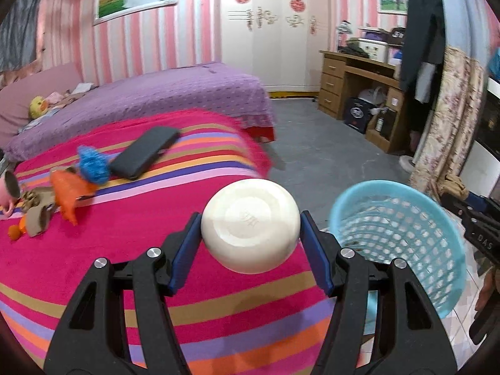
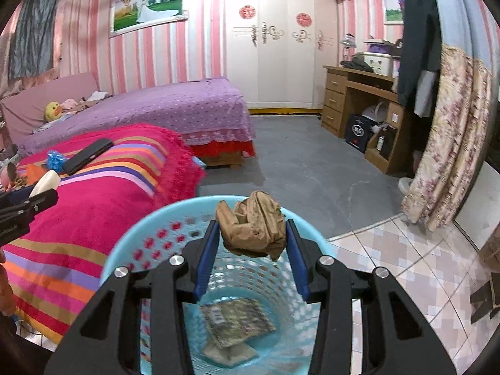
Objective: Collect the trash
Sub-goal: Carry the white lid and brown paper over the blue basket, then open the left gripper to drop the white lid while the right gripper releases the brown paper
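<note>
Trash is in both tongs at this moment. The left tongs (image 1: 250, 234) are clamped on a white bowl (image 1: 250, 225), its base turned toward the camera, held over the striped blanket (image 1: 93, 265) near its edge. The right tongs (image 2: 251, 239) grip a crumpled brown paper wad (image 2: 253, 223) above the open mouth of the blue basket (image 2: 131, 237), which stands on the floor just beside the blanket's edge. Flattened packaging (image 2: 234, 322) lies at the bottom of the basket. In the left view the basket (image 1: 406, 234) sits to the right of the bowl, and the right tongs with the paper wad (image 1: 453, 184) show past its far rim. More items lie on the blanket at its far left: a black case (image 1: 143, 153), a blue fuzzy ball (image 1: 92, 164), an orange wrapper (image 1: 67, 193), a cardboard tube (image 1: 36, 218) and a pink cup (image 1: 9, 187). Behind it stands a bed (image 1: 156, 93) with a purple cover, and a wooden desk (image 1: 359, 87) is by the far wall.
</note>
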